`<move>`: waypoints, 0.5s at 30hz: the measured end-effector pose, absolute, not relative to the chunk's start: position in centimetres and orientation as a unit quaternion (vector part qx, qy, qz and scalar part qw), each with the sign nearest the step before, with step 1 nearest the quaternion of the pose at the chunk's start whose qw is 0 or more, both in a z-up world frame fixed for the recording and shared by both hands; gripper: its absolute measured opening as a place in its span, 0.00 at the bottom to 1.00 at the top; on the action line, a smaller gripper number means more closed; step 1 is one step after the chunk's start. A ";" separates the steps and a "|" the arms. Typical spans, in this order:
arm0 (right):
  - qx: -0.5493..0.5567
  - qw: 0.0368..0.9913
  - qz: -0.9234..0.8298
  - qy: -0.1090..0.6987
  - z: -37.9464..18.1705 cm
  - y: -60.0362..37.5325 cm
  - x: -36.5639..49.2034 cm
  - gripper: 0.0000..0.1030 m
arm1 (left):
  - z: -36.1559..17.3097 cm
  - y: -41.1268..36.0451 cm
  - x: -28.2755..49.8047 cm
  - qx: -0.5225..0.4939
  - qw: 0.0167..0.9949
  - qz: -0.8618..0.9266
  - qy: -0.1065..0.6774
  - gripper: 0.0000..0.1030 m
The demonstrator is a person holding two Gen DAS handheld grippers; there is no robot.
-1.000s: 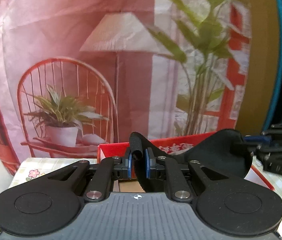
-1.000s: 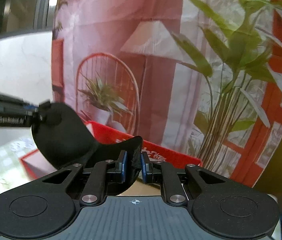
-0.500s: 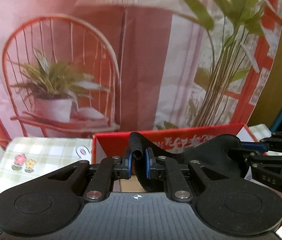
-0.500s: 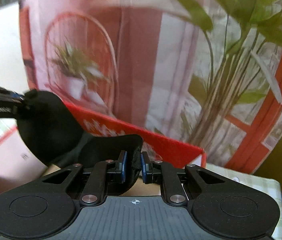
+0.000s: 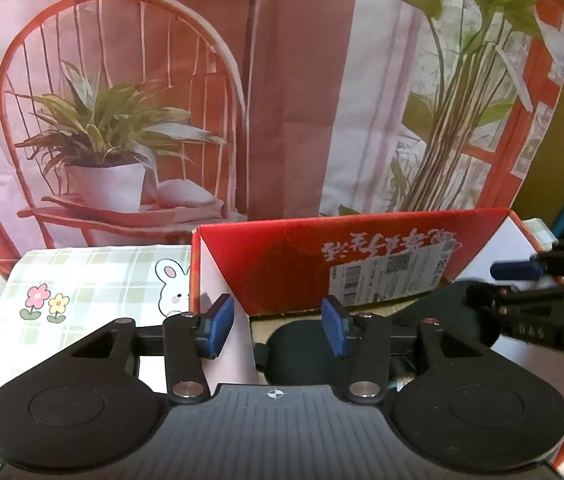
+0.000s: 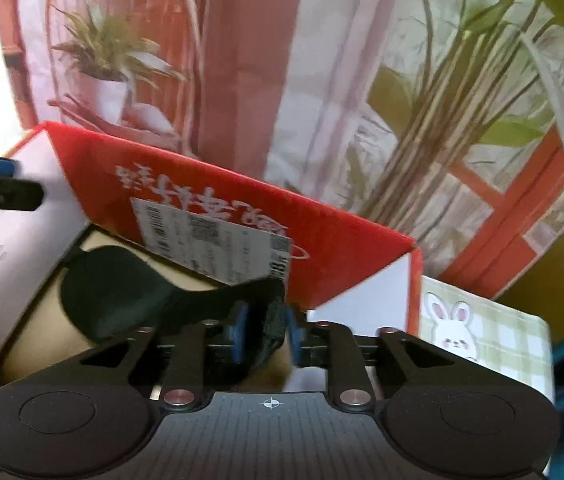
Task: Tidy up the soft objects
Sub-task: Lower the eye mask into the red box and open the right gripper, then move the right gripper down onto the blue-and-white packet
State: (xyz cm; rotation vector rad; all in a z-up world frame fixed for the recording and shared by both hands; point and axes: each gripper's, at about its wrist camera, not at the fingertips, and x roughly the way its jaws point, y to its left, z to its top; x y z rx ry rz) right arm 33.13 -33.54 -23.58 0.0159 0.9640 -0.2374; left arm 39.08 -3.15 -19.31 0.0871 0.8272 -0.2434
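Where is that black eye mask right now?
The black eye mask lies inside the red cardboard box, one end between the right gripper pads.

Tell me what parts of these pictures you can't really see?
- The black eye mask: in the right wrist view its near end is hidden behind the right gripper, and the picture is blurred.
- The red box: in the left wrist view its floor is mostly hidden by the left gripper body.
- The label on the box: print too small to read.
- The checked cloth: cut off by the left edge.
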 end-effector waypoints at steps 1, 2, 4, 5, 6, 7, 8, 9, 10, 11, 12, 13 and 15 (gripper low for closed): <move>0.013 0.882 -0.113 0.456 -23.3 -33.6 32.9 0.31 | -19.2 -3.2 38.8 0.041 0.908 -0.119 0.400 0.52; 0.015 0.883 -0.113 0.455 -23.1 -33.6 32.8 0.35 | -19.1 -3.2 38.5 0.041 0.909 -0.119 0.398 0.54; 0.011 0.885 -0.111 0.451 -22.5 -33.6 32.3 0.37 | -18.8 -3.2 37.9 0.037 0.910 -0.120 0.395 0.55; 0.011 0.887 -0.108 0.449 -22.2 -33.5 32.0 0.37 | -18.6 -3.2 37.6 0.034 0.911 -0.122 0.394 0.55; 0.011 0.888 -0.106 0.447 -21.8 -33.4 31.7 0.38 | -18.4 -3.3 37.2 0.031 0.911 -0.124 0.393 0.55; 0.011 0.890 -0.103 0.443 -21.4 -33.3 31.3 0.38 | -18.1 -3.3 36.7 0.029 0.912 -0.126 0.390 0.55; 0.012 0.893 -0.100 0.439 -21.0 -33.3 30.9 0.38 | -17.9 -3.4 36.2 0.029 0.912 -0.127 0.388 0.55; 0.012 0.896 -0.097 0.434 -20.6 -33.1 30.4 0.38 | -17.7 -3.5 35.7 0.029 0.913 -0.128 0.385 0.55; 0.010 0.898 -0.094 0.429 -20.2 -32.9 29.8 0.38 | -17.3 -3.6 35.0 0.029 0.915 -0.130 0.382 0.56; 0.009 0.901 -0.092 0.425 -19.8 -32.7 29.3 0.38 | -17.1 -3.6 34.4 0.029 0.916 -0.131 0.379 0.56; 0.009 0.903 -0.089 0.419 -19.4 -32.5 28.7 0.38 | -16.9 -3.6 33.7 0.029 0.917 -0.131 0.376 0.57; 0.011 0.907 -0.084 0.413 -19.0 -32.4 28.0 0.38 | -16.6 -3.7 33.0 0.029 0.918 -0.131 0.374 0.58; 0.020 0.911 -0.078 0.404 -18.5 -32.0 26.6 0.38 | -16.3 -3.8 31.5 0.027 0.919 -0.129 0.371 0.60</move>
